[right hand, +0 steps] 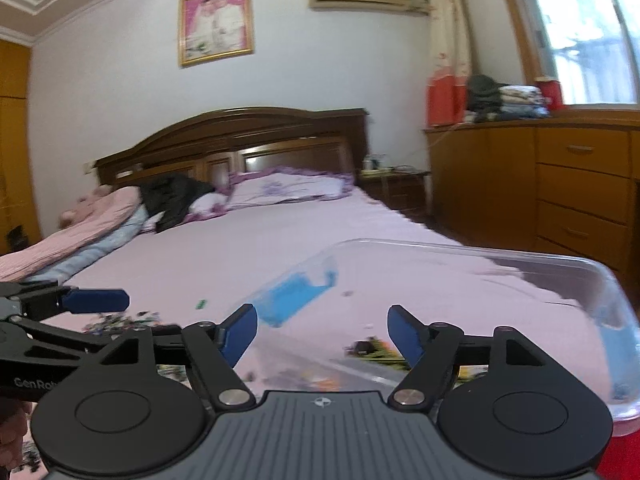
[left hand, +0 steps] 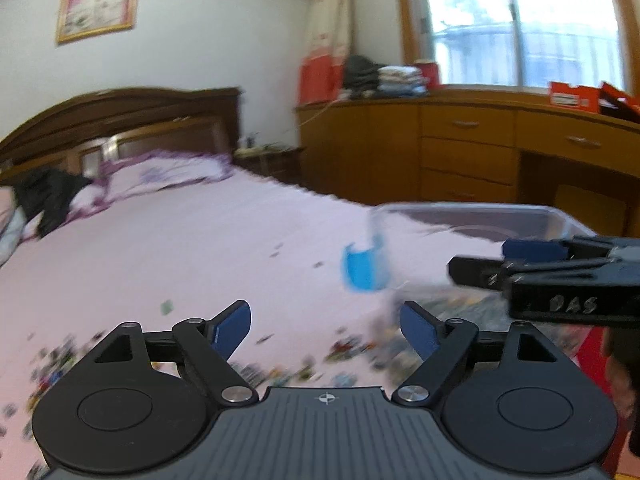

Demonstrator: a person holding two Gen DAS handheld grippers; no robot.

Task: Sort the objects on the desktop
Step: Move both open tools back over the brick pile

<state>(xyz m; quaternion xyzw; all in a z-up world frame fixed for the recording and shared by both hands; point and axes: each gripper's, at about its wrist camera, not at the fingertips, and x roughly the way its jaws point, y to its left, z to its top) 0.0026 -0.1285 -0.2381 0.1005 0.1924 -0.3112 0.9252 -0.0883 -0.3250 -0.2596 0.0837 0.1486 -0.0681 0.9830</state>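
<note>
Right wrist: clear bin [right hand: 480, 264] just ahead of the empty, wide-open right tool [right hand: 322, 330]

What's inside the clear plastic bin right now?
Through the clear plastic bin wall a blue piece shows at its left end, with some small colourful bits low near the front. Blur and the right gripper hide the rest of the floor.

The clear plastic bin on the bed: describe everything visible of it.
The bin is a see-through, rounded-corner rectangular tub with a thin rim, no lid on it. It sits upright on the pink bedsheet, near the bed's right edge, ahead of the right claw. A blue latch hangs on its left end; another shows faintly at the right end. Small colourful pieces lie blurred at its bottom. Neither claw touches it.
</note>
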